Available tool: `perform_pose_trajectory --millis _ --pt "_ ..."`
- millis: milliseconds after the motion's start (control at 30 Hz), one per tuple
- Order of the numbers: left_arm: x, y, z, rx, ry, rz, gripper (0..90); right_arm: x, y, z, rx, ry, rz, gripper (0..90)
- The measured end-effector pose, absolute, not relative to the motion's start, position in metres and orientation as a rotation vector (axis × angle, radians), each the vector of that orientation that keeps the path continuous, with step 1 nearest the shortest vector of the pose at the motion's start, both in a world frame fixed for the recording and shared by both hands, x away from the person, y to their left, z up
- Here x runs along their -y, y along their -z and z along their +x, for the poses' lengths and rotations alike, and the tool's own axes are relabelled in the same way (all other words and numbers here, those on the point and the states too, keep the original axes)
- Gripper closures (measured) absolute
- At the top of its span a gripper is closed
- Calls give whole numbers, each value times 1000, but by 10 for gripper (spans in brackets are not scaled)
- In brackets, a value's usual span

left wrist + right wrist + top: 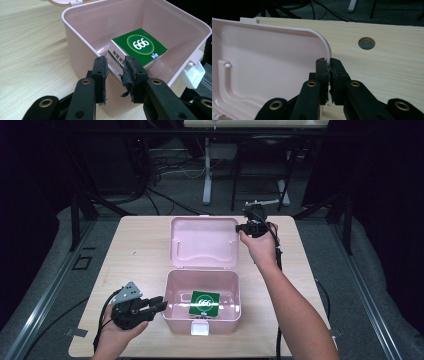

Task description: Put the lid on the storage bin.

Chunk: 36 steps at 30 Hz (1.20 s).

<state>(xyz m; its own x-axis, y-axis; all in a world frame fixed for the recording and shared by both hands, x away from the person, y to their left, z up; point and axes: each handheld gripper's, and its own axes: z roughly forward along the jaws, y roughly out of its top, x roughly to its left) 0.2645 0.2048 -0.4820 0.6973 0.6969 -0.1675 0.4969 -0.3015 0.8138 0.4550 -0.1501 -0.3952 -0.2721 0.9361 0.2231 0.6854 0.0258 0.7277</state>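
A pink plastic box [172, 322] stands open near the table's front edge, its lid [202, 242] swung back behind it. Inside lies a green carton [204, 303] printed "666", seen close in the left gripper view as the carton [140, 45]. My left gripper [162, 304] straddles the box's left wall [82, 55]: one jaw outside, one inside, and the gripper [115, 66] is shut on that wall. My right gripper [239, 227] is at the lid's right edge. In the right gripper view the gripper [329, 63] is shut on the rim of the lid [267, 62].
The box carries a white latch [193, 75] on its front. The light wooden table [140, 245] has a round cable hole [366, 43] beyond the lid. Table legs, cables and dark floor lie behind the far edge.
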Motion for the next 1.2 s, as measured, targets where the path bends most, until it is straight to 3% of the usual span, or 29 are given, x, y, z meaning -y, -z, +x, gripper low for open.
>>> perform_pose_trajectory --millis 1200 --pt "-204 482 264 -926 -271 1964 713 160 371 391 -1975 -1261 1422 868"
